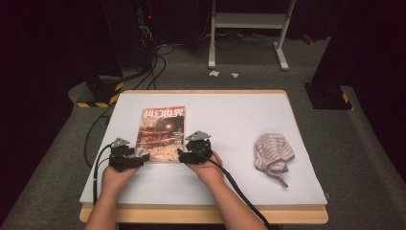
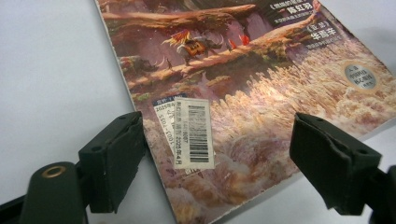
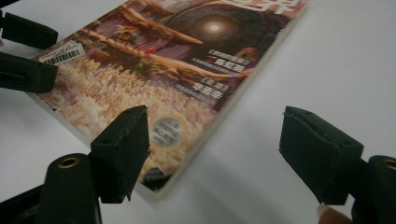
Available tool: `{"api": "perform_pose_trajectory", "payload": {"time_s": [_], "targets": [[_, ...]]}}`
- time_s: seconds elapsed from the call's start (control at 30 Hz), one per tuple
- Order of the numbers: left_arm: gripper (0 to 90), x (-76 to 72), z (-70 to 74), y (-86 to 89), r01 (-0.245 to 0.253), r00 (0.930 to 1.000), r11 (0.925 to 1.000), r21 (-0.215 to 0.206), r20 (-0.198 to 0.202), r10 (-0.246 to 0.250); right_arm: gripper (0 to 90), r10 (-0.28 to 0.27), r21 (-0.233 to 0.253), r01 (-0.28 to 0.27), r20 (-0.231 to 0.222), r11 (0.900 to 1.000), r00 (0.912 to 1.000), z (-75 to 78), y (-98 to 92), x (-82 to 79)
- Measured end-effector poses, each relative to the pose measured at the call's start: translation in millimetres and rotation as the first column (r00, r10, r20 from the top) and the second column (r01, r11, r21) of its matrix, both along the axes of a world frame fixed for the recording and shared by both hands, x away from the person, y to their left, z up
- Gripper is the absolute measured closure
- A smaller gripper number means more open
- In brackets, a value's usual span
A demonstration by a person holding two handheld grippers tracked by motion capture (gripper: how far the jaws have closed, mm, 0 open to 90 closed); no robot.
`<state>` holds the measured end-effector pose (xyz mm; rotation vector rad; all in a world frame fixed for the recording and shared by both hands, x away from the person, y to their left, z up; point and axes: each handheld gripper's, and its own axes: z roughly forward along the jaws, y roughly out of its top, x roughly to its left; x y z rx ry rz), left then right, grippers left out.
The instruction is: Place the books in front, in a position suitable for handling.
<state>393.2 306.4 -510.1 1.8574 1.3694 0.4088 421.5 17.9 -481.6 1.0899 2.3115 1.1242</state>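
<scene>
Left gripper agape over magazine near corner, right gripper likewise

You see the magazine run off the top edge in your left gripper view, its title lost, and the print on its barcode sticker too small to read. In your right gripper view the magazine's far corner is cut off and the round seal is blurred. From the high view, the striped cloth lies bunched, its folds hiding its shape.
</scene>
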Motion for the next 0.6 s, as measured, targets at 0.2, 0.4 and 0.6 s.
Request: {"api": "perform_pose_trajectory", "payload": {"time_s": [0.2,0.4,0.6], "targets": [[16.9,5.1,0.0,-8.3,-0.005,0.9998,0.9973,0.074,0.019,0.004,25.0,0.007,-0.013,-0.007,-0.044,1.000,0.9990,-11.0,26.5,9.5],[13.5,9.6,-0.7,-4.1,0.003,1.0000,0.9998,0.019,-0.008,-0.003,24.8,-0.020,-0.034,0.016,-0.099,0.999,0.9949,-22.8,29.7,16.5],[10.1,10.9,-0.9,-1.7,0.019,0.9996,0.9998,-0.011,-0.020,-0.019,23.9,-0.019,-0.011,0.018,-0.121,1.000,0.9924,-26.2,30.2,18.1]]}}
